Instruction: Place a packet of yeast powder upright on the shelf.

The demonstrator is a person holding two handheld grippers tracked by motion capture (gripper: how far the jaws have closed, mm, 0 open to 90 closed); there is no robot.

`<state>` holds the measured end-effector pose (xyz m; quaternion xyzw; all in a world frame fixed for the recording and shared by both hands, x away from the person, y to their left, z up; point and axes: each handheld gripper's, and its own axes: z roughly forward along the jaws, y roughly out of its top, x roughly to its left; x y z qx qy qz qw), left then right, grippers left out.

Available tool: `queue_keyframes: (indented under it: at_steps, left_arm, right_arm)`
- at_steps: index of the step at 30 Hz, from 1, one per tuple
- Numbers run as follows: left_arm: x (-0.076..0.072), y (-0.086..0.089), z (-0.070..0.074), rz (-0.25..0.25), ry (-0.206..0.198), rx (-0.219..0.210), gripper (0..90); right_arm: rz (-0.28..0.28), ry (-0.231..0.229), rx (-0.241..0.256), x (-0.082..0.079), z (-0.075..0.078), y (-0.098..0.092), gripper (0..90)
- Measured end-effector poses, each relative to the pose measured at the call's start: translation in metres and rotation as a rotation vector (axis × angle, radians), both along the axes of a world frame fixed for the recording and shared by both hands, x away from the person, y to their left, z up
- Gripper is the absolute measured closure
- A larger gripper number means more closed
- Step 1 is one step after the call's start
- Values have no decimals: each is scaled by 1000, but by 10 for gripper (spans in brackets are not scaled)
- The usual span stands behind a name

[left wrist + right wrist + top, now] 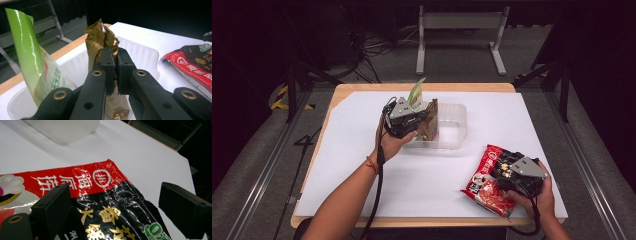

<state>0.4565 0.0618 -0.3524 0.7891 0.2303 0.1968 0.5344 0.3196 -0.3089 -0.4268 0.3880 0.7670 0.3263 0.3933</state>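
A gold-brown crinkled packet [100, 37] stands upright in a clear plastic tub [454, 125], and my left gripper [113, 75] is shut on its upper part; the packet [430, 120] sits at the tub's left end. A green and white pouch [32, 62] leans in the same tub beside it, also seen as the green pouch [415, 94]. A red and black noodle packet [484, 177] lies flat at the front right. My right gripper [110, 210] hovers over the noodle packet [100, 195] with its jaws wide apart, one on either side.
A white sheet [362, 170] covers the wooden table [422, 87]. The tub's right half [451, 127] holds nothing. Beyond the table are a metal frame [459, 22], cables and dark floor.
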Motion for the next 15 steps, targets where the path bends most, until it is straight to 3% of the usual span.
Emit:
queue_keyframes:
  at_steps: [10,15]
  left_arm:
    - [-6,-5,6,-24,-44,44,833]
    - [-12,-3,12,-34,-60,42,805]
  right_arm:
    - [-7,10,2,3,-1,-1,115]
    - [-4,7,2,4,0,0,116]
